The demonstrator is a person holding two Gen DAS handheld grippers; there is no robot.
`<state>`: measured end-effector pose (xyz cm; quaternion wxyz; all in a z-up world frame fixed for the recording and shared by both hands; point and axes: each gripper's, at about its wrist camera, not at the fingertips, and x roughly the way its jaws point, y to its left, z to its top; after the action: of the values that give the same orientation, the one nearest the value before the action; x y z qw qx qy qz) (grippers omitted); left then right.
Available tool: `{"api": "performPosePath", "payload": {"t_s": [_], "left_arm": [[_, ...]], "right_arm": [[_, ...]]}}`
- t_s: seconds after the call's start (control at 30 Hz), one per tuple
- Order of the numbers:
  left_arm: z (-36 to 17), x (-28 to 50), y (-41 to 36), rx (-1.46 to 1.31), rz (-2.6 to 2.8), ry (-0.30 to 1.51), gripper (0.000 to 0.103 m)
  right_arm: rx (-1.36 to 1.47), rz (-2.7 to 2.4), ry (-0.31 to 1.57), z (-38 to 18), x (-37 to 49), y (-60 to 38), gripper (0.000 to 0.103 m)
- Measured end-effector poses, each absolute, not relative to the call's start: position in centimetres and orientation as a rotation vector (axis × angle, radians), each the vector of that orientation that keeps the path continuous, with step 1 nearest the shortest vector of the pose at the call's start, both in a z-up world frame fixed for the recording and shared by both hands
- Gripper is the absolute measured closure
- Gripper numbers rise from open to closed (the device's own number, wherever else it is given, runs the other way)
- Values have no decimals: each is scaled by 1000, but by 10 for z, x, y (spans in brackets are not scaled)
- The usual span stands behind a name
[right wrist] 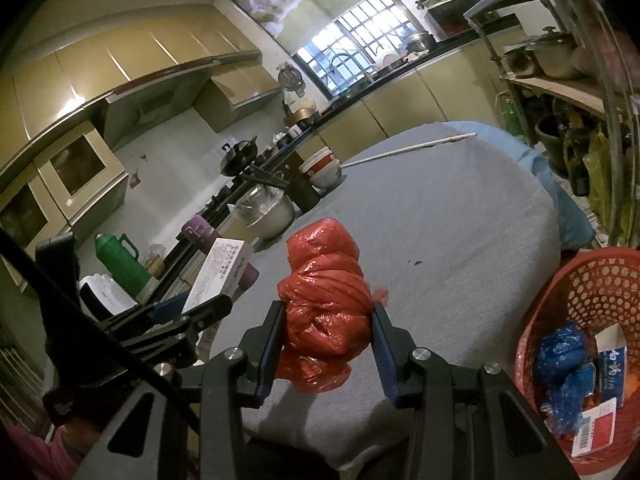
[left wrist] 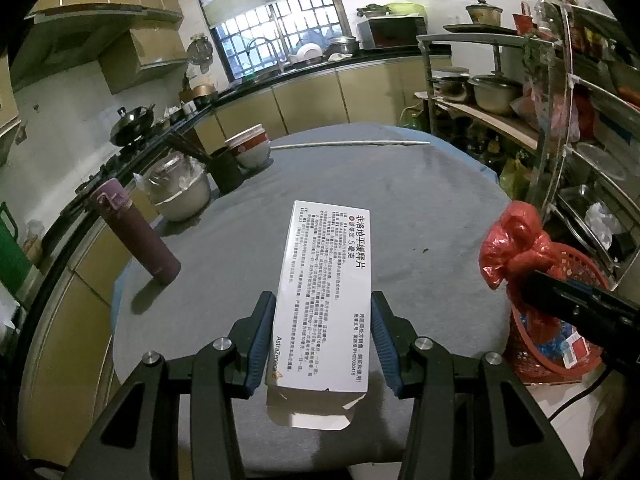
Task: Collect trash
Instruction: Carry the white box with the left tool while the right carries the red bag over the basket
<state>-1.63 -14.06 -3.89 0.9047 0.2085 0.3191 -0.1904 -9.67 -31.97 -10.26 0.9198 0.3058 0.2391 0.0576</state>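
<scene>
My left gripper (left wrist: 323,300) is shut on a white medicine box (left wrist: 326,272) printed with black text. It holds the box lengthwise above the grey table cloth (left wrist: 380,184), with the open flap toward the camera. In the right wrist view the same box (right wrist: 224,268) shows at the left in the left gripper (right wrist: 188,312). My right gripper (right wrist: 329,308) is shut on a crumpled red plastic bag (right wrist: 324,292), held just over the table. In the left wrist view that bag (left wrist: 516,240) hangs beside the red mesh basket (left wrist: 560,344).
The red basket (right wrist: 588,292) at the table's right edge holds a blue bag (right wrist: 564,364) and packaging. A purple flask (left wrist: 136,236), a covered bowl (left wrist: 180,192), stacked bowls (left wrist: 250,146) and a long white stick (left wrist: 348,144) stand on the far side. A metal rack (left wrist: 560,120) rises at the right.
</scene>
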Motion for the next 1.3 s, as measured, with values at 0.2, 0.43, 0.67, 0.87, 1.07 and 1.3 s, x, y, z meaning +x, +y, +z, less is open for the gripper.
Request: {"api": "performPosePath", "payload": {"t_s": [0.2, 0.43, 0.67, 0.87, 1.07, 1.3], "left_arm": [[-37, -22, -153, 452, -412, 651, 54], [-37, -31, -178, 487, -458, 646, 54], [-40, -44, -207, 535, -517, 635, 54], [-43, -55, -229, 569, -565, 627, 54], [-48, -64, -247, 595, -608, 627, 54], [-54, -74, -267, 624, -655, 629, 54]], "right_arm": [[643, 108, 468, -101, -106, -328, 58], [669, 71, 442, -101, -124, -347, 58], [711, 17, 420, -105, -143, -374, 58], [734, -27, 402, -107, -161, -391, 58], [745, -65, 388, -104, -175, -403, 58], [768, -105, 380, -108, -191, -417, 58]]}}
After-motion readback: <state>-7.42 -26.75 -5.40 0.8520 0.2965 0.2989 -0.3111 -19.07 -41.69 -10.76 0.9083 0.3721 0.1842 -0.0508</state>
